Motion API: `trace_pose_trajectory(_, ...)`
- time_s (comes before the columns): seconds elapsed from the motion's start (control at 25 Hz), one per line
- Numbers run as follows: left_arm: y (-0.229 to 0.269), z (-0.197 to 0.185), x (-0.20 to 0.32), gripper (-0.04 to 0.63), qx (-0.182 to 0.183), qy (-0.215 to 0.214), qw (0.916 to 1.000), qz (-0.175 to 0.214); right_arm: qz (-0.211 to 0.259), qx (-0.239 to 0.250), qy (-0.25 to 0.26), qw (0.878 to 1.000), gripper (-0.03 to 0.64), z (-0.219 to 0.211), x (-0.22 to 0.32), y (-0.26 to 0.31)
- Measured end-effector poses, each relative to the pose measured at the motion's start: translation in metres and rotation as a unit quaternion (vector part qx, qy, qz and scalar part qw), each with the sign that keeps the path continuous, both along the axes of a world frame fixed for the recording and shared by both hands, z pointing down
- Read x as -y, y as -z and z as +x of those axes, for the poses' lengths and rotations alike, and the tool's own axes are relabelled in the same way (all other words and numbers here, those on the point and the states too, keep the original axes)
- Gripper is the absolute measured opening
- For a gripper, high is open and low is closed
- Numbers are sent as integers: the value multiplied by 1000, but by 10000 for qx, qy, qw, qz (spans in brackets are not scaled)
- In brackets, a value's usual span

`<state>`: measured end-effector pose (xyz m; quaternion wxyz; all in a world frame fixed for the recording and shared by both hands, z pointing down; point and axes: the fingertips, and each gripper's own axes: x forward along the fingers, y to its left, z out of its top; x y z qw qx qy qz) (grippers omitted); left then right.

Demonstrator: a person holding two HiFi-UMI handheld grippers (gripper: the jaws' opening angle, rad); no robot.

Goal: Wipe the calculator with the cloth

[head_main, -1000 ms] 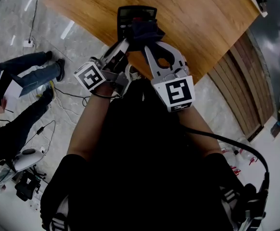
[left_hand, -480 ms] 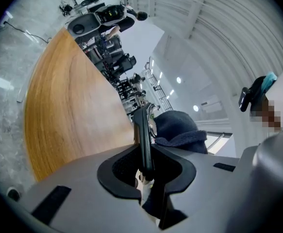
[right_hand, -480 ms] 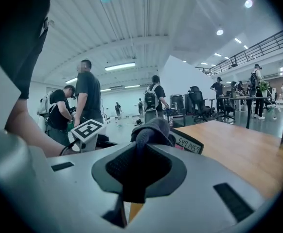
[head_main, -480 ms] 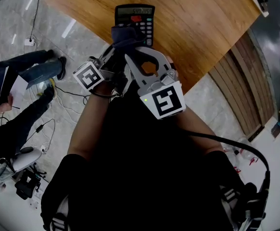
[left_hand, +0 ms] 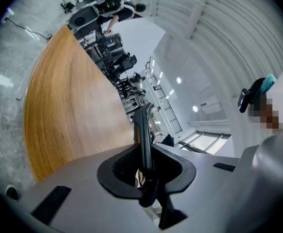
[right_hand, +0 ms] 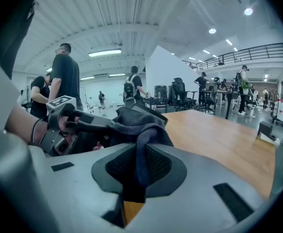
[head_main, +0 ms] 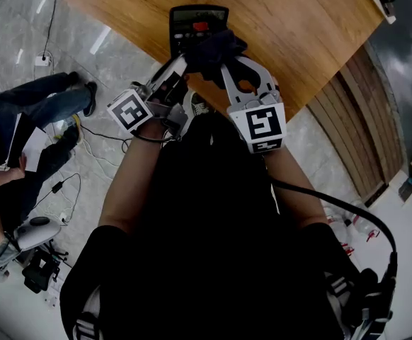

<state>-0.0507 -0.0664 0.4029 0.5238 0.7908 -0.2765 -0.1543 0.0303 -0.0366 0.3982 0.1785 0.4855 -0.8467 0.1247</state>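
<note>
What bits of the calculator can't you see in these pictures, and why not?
- Head view: the cloth covers the lower keys of the calculator, and the display digits are too small to read.
- Left gripper view: the calculator shows edge-on only, so its face is hidden.
- Right gripper view: the cloth bunched in the right gripper blocks most of the calculator.

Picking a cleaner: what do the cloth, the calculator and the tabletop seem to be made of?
Cloth: dark knitted fabric, matte; the weave shows.
Calculator: probably black plastic; rigid dark case, display window.
Tabletop: wood or wood-look laminate, smooth; grain lines, soft glare.
</note>
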Motion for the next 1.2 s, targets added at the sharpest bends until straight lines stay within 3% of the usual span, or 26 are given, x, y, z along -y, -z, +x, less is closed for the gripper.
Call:
trace_pose_trajectory(0.24, -1, 5, 0, 71, 14, -51, 10000, 11, -42, -142, -328, 9994, 48, 28, 9, -7)
trace_pose_trajectory(0.72, 4, 0, 6, 71, -85, 115, 9999, -96, 231, 232, 515, 9981, 48, -48, -3, 32)
trace_pose_trajectory(1.2, -3, 21, 9, 71, 120, 48, 9998, -140, 128, -16, -157, 9998, 48, 7, 22, 16)
